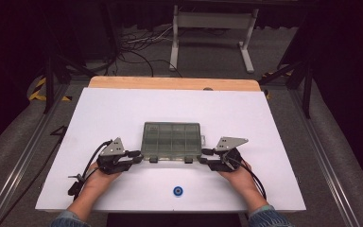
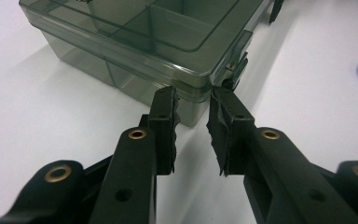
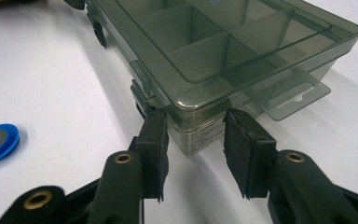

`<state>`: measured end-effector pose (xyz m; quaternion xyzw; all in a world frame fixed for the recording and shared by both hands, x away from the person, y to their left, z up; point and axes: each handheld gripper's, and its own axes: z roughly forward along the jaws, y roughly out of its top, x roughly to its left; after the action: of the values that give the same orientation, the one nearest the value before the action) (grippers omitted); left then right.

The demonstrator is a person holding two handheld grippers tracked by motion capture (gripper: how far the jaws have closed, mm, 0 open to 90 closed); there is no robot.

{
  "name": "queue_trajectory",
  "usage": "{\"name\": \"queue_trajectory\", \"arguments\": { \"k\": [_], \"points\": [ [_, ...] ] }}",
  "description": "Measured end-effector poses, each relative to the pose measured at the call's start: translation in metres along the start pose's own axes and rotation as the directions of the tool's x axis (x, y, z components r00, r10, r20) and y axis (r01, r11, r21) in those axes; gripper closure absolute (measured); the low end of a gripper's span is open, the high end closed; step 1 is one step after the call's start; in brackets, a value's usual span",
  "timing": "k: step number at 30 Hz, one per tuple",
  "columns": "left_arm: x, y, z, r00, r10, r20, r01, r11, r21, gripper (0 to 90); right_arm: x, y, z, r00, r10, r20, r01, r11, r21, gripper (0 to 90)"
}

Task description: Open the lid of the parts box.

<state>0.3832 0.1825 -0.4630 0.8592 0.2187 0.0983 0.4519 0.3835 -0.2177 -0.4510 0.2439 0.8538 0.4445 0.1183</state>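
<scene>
On table centre: smoked clear compartment box [image 1: 172, 140], lid down, on the white table [image 1: 123, 113].
Left gripper [image 1: 135, 157]: at the near left corner, jaws parted, nothing held.
Right gripper [image 1: 205, 156]: at the near right corner, jaws spread either side of it, not clamped.
Handling: likely light, stiff, slick plastic; thin walls may flex or crack.
Hold: judged best at the near corners or by the latches [image 2: 235, 70].
Nearby: blue ring [image 1: 178, 191], near side, apart from the box.
Unclear: contents, cells look empty; whether latches are fastened; hang tab [image 3: 291, 95] on the right end.
</scene>
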Motion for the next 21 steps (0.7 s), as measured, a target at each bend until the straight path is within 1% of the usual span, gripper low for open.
{"name": "queue_trajectory", "arguments": {
  "k": [1,3,4,6,10,12,13,14,15,17,18,20,21],
  "points": [
    [0.0,0.0,0.0,1.0,0.0,0.0,0.0,1.0,0.0,71.9,0.0,0.0,0.0,1.0,0.0,0.0,0.0,1.0,0.0,60.9],
    [0.0,0.001,-0.002,0.9998,0.017,-0.005,-0.017,0.9998,-0.013,74.8,0.0,0.0,-0.001,1.0,0.004,-0.007,-0.004,1.0,-0.014,64.0],
    [0.0,0.002,-0.003,0.9999,0.015,-0.008,-0.015,0.9996,-0.024,75.9,0.0,0.001,-0.003,1.0,0.001,-0.004,-0.001,1.0,-0.024,65.6],
    [-0.001,0.003,-0.005,0.9998,0.018,0.0,-0.018,0.9991,-0.039,77.3,0.0,0.003,-0.005,1.0,-0.004,-0.008,0.003,0.999,-0.039,70.0],
    [-0.001,0.004,-0.007,0.9998,0.02,-0.003,-0.021,0.9982,-0.056,79.1,0.002,0.005,-0.007,0.9998,-0.018,0.001,0.018,0.999,-0.051,73.1],
    [-0.001,0.005,-0.009,0.9999,0.012,0.005,-0.012,0.9976,-0.068,79.8,0.003,0.006,-0.008,0.9998,-0.02,0.003,0.021,0.998,-0.062,74.0],
    [0.0,0.006,-0.01,0.9999,0.017,0.002,-0.016,0.9967,-0.079,80.1,0.003,0.007,-0.008,0.9997,-0.022,0.007,0.022,0.997,-0.068,74.1],
    [0.0,0.006,-0.012,0.9999,0.011,0.002,-0.011,0.9964,-0.084,80.2,0.003,0.007,-0.008,0.9998,-0.018,0.006,0.019,0.997,-0.073,74.7],
    [0.001,0.006,-0.012,0.9999,0.01,0.004,-0.01,0.995,-0.1,80.4,0.003,0.008,-0.009,0.9998,-0.018,0.004,0.019,0.996,-0.084,76.1],
    [0.002,0.007,-0.014,1.0,0.001,0.008,0.0,0.9921,-0.126,80.7,0.003,0.009,-0.01,0.9996,-0.024,0.017,0.026,0.994,-0.108,78.9],
    [0.002,0.007,-0.014,1.0,0.001,0.008,0.0,0.9921,-0.126,80.8,0.003,0.009,-0.01,0.9996,-0.024,0.017,0.026,0.994,-0.108,78.9],
    [0.002,0.009,-0.014,0.9999,0.005,0.009,-0.003,0.9891,-0.148,80.9,0.004,0.01,-0.011,0.9995,-0.023,0.023,0.026,0.992,-0.126,80.6],
    [0.002,0.01,-0.014,0.9999,0.001,0.012,0.001,0.9875,-0.158,81.0,0.003,0.011,-0.012,0.9994,-0.022,0.028,0.026,0.99,-0.137,81.6]
  ]
}}
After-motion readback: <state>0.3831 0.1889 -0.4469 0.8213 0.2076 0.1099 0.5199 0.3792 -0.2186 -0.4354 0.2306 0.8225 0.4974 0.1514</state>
